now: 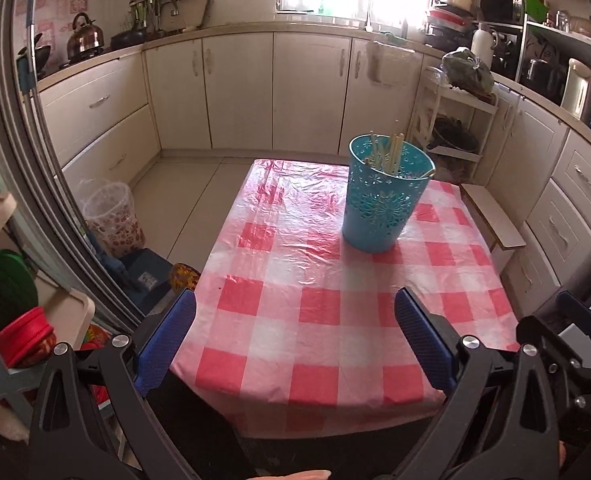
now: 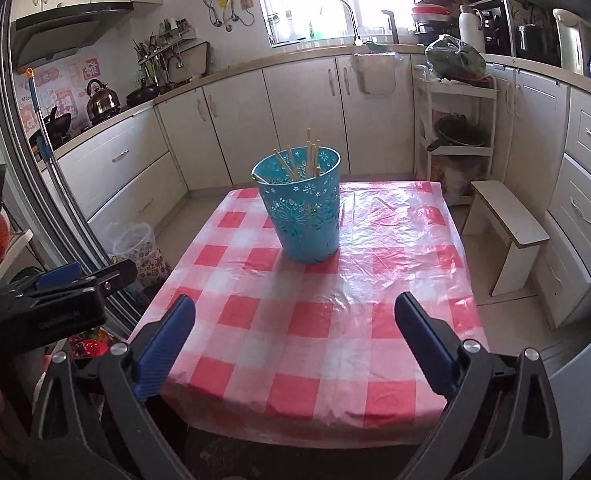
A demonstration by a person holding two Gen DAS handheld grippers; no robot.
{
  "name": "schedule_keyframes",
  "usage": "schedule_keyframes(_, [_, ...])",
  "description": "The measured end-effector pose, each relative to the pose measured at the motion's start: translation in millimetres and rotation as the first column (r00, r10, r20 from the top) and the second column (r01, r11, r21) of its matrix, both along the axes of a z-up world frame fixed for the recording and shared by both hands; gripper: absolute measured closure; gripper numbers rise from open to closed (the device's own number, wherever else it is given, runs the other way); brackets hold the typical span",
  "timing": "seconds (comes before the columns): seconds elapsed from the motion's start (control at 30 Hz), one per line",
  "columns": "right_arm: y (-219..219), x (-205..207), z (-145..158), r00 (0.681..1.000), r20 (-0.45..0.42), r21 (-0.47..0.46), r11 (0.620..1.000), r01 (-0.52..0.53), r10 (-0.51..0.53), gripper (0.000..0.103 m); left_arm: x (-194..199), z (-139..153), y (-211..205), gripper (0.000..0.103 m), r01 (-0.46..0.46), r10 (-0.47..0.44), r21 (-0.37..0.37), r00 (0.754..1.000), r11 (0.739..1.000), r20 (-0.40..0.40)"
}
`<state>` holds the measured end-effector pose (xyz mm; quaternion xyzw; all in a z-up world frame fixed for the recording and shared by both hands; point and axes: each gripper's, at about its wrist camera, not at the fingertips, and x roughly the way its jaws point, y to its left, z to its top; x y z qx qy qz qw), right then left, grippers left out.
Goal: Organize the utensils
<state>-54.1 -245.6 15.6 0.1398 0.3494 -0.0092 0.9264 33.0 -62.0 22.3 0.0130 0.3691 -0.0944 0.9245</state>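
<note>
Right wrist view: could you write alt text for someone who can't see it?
A teal basket holding wooden chopsticks stands on a red-and-white checked table in a kitchen. The right gripper, its blue fingers open and empty, frames the foreground.

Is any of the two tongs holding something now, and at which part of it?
Nothing is held. The left tongs and the right tongs are both open and empty above the checkered tablecloth. The chopsticks stand in the blue basket.

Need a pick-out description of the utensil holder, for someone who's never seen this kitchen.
Find the table with the red-and-white checked cloth in the middle of the kitchen. The only thing standing on it is a teal plastic basket with cut-out flower patterns, upright towards the far end. Wooden chopsticks poke out of its top.
</note>
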Motion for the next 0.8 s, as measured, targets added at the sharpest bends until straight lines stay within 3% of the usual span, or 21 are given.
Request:
schedule_keyframes(0.2, [18,-55,23,1.0,-0.02,0.025,1.0,-0.01,0.011,0.007,-71,29,22,0.008,0.003,-0.003,-0.113,1.0,0.994,0.0])
schedule_keyframes(0.33, [37,-91,30,1.0,-0.006,0.048,0.999,-0.016,0.016,0.007,-115,34,29,0.008,-0.06,0.061,-0.056,0.998,0.997,0.021])
schedule_keyframes(0.5, [44,-110,35,1.0,0.005,0.041,0.999,-0.015,0.015,0.007,-134,38,37,0.008,-0.091,0.091,-0.015,0.995,0.996,0.027])
schedule_keyframes(0.8, [44,-132,49,0.998,0.07,0.031,0.999,0.007,-0.01,0.007,-160,59,39,0.008,-0.079,0.081,-0.024,0.991,0.997,0.103])
